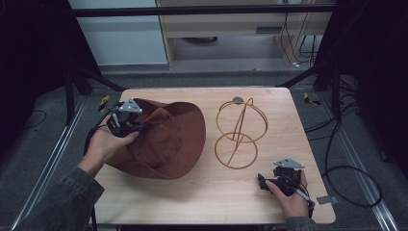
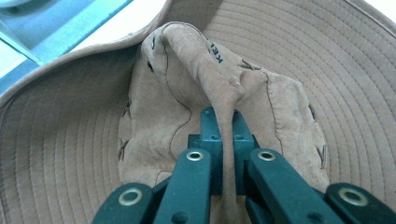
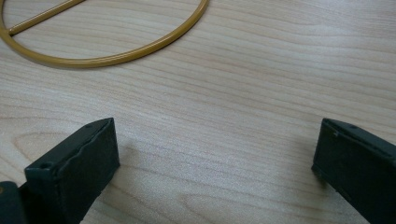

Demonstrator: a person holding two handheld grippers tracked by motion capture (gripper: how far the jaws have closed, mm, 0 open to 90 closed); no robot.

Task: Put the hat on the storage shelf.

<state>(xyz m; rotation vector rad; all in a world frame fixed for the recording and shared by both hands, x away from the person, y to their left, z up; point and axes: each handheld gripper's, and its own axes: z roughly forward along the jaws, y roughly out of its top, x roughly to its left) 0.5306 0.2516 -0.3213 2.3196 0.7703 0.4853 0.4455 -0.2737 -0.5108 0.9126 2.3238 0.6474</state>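
Wooden table — brown hat, wire stand on it.

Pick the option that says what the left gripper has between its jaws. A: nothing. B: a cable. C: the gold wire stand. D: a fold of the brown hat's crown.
D: in the left gripper view the left gripper pinches a fold of the brown hat, apart from the gold wire stand.

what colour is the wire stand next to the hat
Golden yellow; the wire stand shows best in the high view, with its base ring seen close up in the right gripper view.
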